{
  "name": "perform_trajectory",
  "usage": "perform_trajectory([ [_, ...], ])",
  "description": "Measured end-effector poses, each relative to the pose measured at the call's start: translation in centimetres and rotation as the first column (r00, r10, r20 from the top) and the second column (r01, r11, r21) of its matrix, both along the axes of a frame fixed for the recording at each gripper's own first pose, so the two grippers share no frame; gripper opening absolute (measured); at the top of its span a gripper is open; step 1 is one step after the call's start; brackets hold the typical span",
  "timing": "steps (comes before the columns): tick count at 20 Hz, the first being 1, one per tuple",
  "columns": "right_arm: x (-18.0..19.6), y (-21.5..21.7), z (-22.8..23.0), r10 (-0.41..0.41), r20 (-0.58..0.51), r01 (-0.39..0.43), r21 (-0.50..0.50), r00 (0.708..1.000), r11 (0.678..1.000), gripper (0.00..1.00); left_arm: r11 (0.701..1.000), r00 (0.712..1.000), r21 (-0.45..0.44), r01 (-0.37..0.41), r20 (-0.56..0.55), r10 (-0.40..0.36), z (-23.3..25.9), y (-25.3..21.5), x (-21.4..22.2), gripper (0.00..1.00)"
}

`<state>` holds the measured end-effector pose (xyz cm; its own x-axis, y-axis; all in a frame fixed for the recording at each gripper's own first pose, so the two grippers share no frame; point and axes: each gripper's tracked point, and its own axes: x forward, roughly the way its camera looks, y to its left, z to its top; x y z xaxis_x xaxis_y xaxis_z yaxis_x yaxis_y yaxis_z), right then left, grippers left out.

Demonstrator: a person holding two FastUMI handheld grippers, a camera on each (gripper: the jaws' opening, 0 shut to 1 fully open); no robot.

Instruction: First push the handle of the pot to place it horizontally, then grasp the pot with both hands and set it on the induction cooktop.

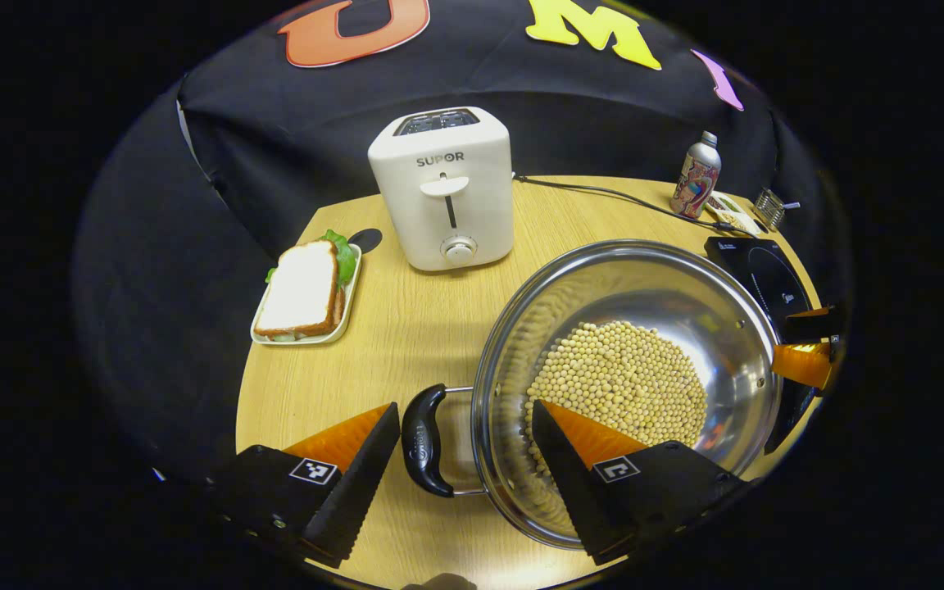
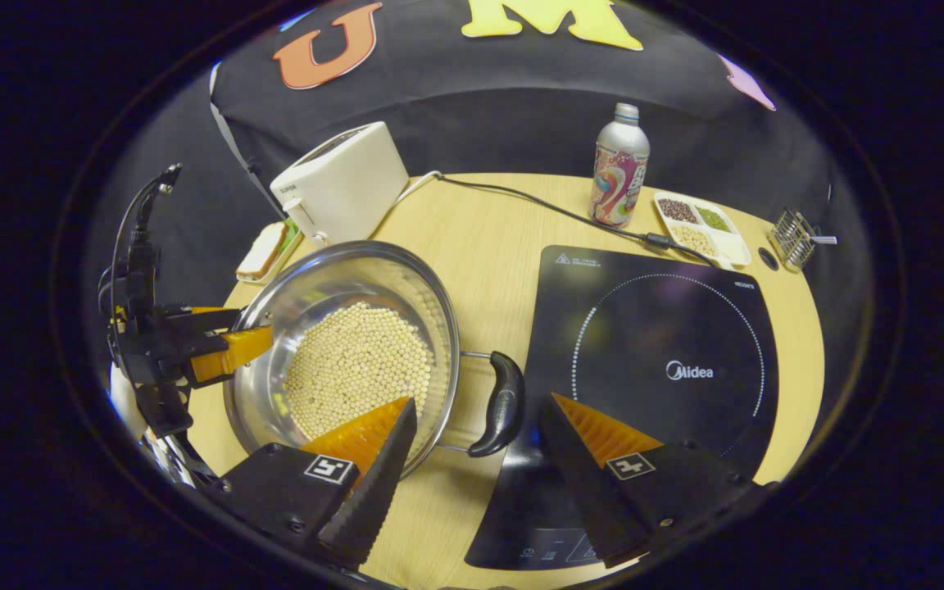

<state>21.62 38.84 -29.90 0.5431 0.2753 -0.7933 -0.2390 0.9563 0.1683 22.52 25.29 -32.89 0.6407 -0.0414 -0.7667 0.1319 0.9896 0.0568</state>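
Observation:
A steel pot (image 1: 710, 311) holding soybeans (image 1: 624, 377) stands on the wooden table (image 1: 406, 328). In the left gripper view its black side handle (image 1: 423, 442) lies between the fingers of my left gripper (image 1: 465, 405), which is open, with one finger over the pot's rim. In the right gripper view the pot (image 2: 308, 295) has its other black handle (image 2: 501, 406) between the fingers of my open right gripper (image 2: 478, 400). The black induction cooktop (image 2: 660, 369) lies just right of that handle. Each gripper shows across the pot from the other: the right gripper (image 1: 782, 338) and the left gripper (image 2: 252, 324).
A white toaster (image 1: 443, 188) stands behind the pot, with a sandwich on a small plate (image 1: 304, 291) to its left. A printed bottle (image 2: 619, 168), a divided tray of beans (image 2: 701, 228), a wire rack (image 2: 791, 238) and a power cord (image 2: 537, 205) sit beyond the cooktop.

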Motion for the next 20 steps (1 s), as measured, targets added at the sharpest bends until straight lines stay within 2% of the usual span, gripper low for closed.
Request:
perform_trajectory([
  [2,0.4,0.3,-0.6,-0.003,-0.018,0.003,-0.01,1.0,1.0,0.97,1.0,1.0,-0.023,0.013,-0.026,-0.014,-0.5,-0.2,0.3,0.97],
  [3,0.5,0.2,-0.9,-0.007,-0.027,0.006,-0.018,1.0,1.0,0.91,0.999,0.999,-0.03,0.017,-0.045,-0.018,-0.7,-0.3,0.3,0.97],
  [4,0.8,0.2,-0.8,-0.01,-0.024,0.01,-0.022,1.0,1.0,0.96,0.999,0.998,-0.037,0.019,-0.06,-0.021,-1.1,-0.3,0.4,0.97],
  [6,1.3,0.2,-0.9,-0.003,-0.032,0.002,-0.04,0.999,0.999,0.96,0.998,0.996,-0.053,0.029,-0.088,-0.033,-1.7,-0.4,0.4,0.97],
  [7,1.3,0.1,-1.0,0.006,-0.044,-0.008,-0.063,0.999,0.998,0.89,0.998,0.995,-0.052,0.028,-0.095,-0.033,-1.8,-0.2,0.5,0.97],
  [8,1.4,-0.1,-0.9,0.01,-0.044,-0.013,-0.076,0.999,0.997,0.94,0.999,0.994,-0.048,0.024,-0.102,-0.029,-2.1,0.0,0.6,0.91],
  [9,1.5,-0.1,-1.1,0.01,-0.049,-0.014,-0.086,0.999,0.996,0.94,0.999,0.993,-0.048,0.018,-0.112,-0.023,-2.2,0.2,0.6,0.87],
  [11,1.8,-0.4,-1.2,-0.004,-0.054,-0.001,-0.093,0.999,0.996,0.86,0.998,0.991,-0.063,0.003,-0.131,-0.011,-2.4,0.3,0.7,0.77],
  [12,1.9,-0.4,-1.2,-0.004,-0.061,-0.001,-0.093,0.998,0.996,0.88,0.997,0.989,-0.074,-0.004,-0.145,-0.007,-2.3,0.3,0.6,0.84],
  [13,1.9,-0.3,-1.2,0.002,-0.062,-0.007,-0.09,0.998,0.996,0.85,0.996,0.988,-0.087,-0.009,-0.157,-0.004,-2.5,0.3,0.8,0.74],
  [17,2.1,-0.6,-1.2,-0.038,-0.057,0.036,-0.038,0.998,0.999,0.66,0.989,0.983,-0.146,-0.025,-0.182,-0.002,-2.5,-0.6,0.5,0.66],
  [19,2.3,-0.7,-1.1,-0.029,-0.058,0.027,-0.031,0.998,0.999,0.65,0.99,0.983,-0.14,-0.012,-0.185,-0.014,-2.5,-0.7,0.4,0.66],
  [20,2.4,-0.7,-1.2,-0.027,-0.059,0.026,-0.026,0.998,0.999,0.63,0.99,0.981,-0.144,-0.012,-0.192,-0.016,-2.5,-0.7,0.3,0.55],
])
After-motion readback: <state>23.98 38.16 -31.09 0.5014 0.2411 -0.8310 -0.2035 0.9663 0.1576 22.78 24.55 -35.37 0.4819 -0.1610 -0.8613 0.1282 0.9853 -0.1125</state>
